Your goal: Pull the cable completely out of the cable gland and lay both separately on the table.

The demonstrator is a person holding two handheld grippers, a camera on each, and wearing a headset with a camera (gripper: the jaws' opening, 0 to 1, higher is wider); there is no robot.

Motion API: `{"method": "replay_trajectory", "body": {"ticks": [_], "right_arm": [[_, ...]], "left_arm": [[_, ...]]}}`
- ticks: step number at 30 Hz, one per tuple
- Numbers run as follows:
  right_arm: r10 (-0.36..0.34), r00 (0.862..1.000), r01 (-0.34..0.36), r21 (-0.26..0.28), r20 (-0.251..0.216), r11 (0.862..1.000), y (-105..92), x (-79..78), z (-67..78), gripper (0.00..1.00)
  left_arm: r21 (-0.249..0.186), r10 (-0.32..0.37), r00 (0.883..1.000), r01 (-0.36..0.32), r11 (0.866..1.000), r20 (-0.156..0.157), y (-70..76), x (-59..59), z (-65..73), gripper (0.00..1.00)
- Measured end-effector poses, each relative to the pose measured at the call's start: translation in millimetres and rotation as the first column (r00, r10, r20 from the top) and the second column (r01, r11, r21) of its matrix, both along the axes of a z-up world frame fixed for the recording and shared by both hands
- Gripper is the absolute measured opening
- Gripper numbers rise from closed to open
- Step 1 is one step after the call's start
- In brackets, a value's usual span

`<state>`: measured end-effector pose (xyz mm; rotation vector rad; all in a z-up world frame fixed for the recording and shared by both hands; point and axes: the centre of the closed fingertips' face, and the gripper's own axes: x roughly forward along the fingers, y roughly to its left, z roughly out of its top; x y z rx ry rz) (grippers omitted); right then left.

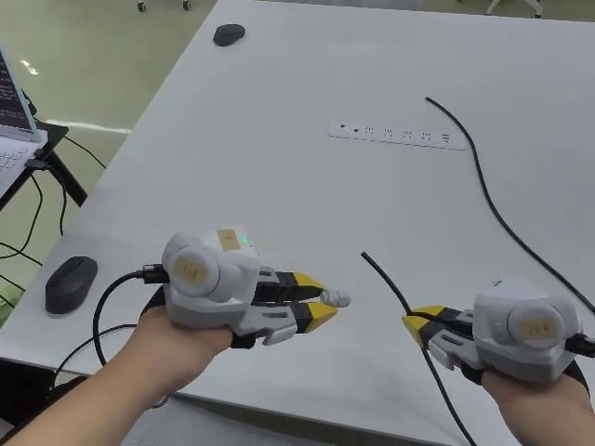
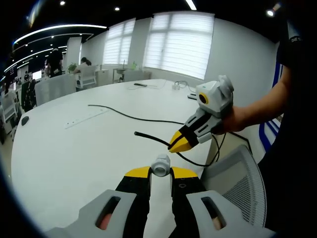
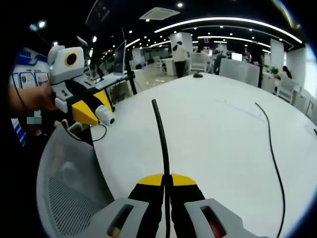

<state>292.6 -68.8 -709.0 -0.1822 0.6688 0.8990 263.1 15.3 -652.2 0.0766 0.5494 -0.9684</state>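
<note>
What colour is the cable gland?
The cable gland is white, clearest in the left gripper view.

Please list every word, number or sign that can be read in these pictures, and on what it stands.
Nothing can be read with certainty.
Yellow sticker on the left gripper: marks too small.
Laptop screen: lines blurred.
Power strip: markings too small.
Wall posters: blurred.

An open-plan office is showing here: ceiling light strips (image 3: 223,21) are glowing, blinds (image 2: 181,44) are covering wide windows, people (image 3: 179,53) are standing among desks, and a power strip (image 1: 397,135) and mouse (image 1: 71,283) are lying on the white worktop (image 1: 279,177).
</note>
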Motion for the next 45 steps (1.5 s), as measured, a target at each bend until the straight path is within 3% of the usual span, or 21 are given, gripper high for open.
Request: {"method": "replay_trajectory", "body": {"ticks": [9, 20, 27, 31, 37, 40, 41, 45], "right_arm": [[0.014, 1.000, -0.014, 0.000, 0.008, 1.000, 14.0, 5.2, 8.6, 0.00], [0.061, 0.998, -0.060, -0.040, 0.022, 0.997, 47.1, 20.0, 11.6, 0.00], [0.083, 0.996, -0.080, -0.072, 0.041, 0.994, 73.3, 33.9, 11.2, 0.00], [0.095, 0.995, -0.091, -0.088, 0.041, 0.992, 85.4, 40.1, 9.0, 0.00], [0.115, 0.993, -0.109, -0.123, 0.038, 0.986, 100.5, 47.0, 2.7, 0.00], [0.146, 0.988, -0.138, -0.162, 0.042, 0.977, 107.7, 50.4, -1.7, 0.00], [0.157, 0.987, -0.147, -0.176, 0.040, 0.973, 109.6, 50.4, -2.7, 0.00], [0.197, 0.980, -0.184, -0.207, 0.041, 0.961, 123.3, 52.1, -4.0, 0.00]], "left_arm": [[-0.018, -0.005, 1.000, 0.005, 1.000, 0.000, 6.5, -8.1, -4.1, 0.15], [-0.012, -0.008, 0.999, 0.007, 1.000, -0.034, 37.4, -16.0, -25.6, 0.15], [0.004, -0.021, 0.999, 0.021, 1.000, -0.028, 58.1, -11.8, -39.4, 0.15], [-0.003, 0.005, 0.999, -0.005, 1.000, -0.045, 70.9, -6.3, -51.3, 0.15], [-0.013, 0.011, 0.999, -0.012, 1.000, -0.052, 85.2, -2.0, -67.3, 0.15], [-0.023, 0.020, 0.998, -0.021, 1.000, -0.059, 90.3, -2.4, -73.7, 0.15], [-0.039, 0.030, 0.996, -0.033, 0.999, -0.082, 92.0, -3.2, -76.8, 0.15], [-0.037, 0.027, 0.996, -0.031, 0.999, -0.084, 97.9, -5.5, -85.4, 0.15]]}}
